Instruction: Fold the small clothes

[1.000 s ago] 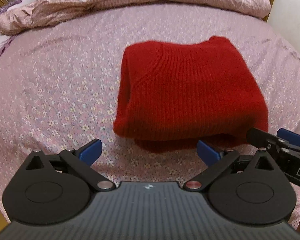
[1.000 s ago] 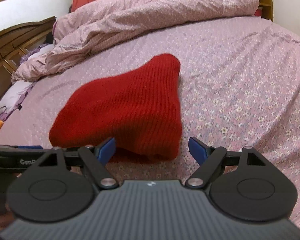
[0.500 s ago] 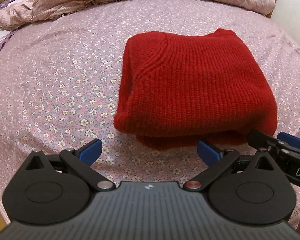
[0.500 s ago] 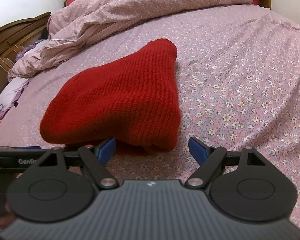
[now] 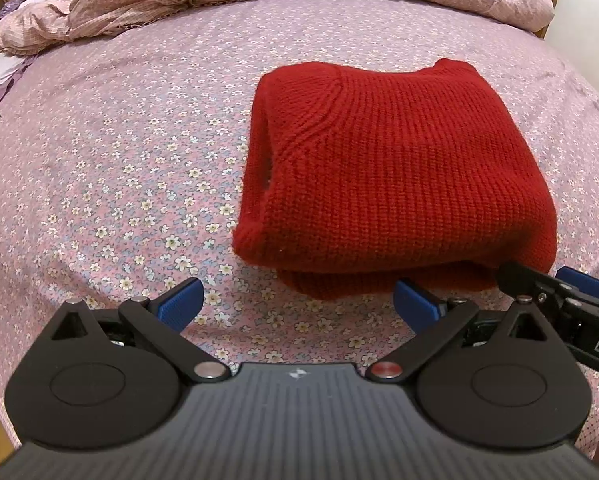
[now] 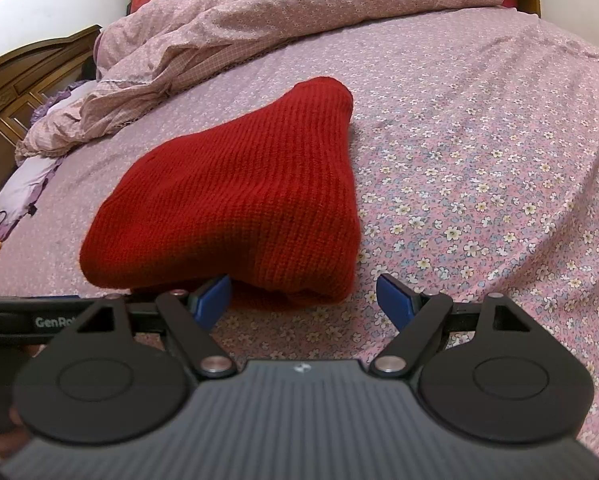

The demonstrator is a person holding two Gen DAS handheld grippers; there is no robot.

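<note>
A red knitted sweater (image 5: 395, 168) lies folded into a thick rectangle on the floral bed sheet (image 5: 119, 168). In the right wrist view the same sweater (image 6: 239, 200) sits ahead and slightly left. My left gripper (image 5: 297, 306) stands open just short of the sweater's near left edge, with only sheet between its blue pads. My right gripper (image 6: 303, 300) is open too, its blue pads either side of the sweater's near right corner without pressing it. The right gripper's black body (image 5: 559, 300) shows at the right edge of the left wrist view.
A crumpled pink quilt (image 6: 299, 20) is heaped along the far side of the bed. A wooden headboard (image 6: 19, 92) stands at the left. Floral sheet (image 6: 479, 168) spreads to the right of the sweater. Part of a hand (image 6: 3, 444) shows at the lower left.
Both views have shifted slightly; the sweater now sits a little lower and nearer in the left wrist view. The sweater itself lies as before and both grippers stay open.
</note>
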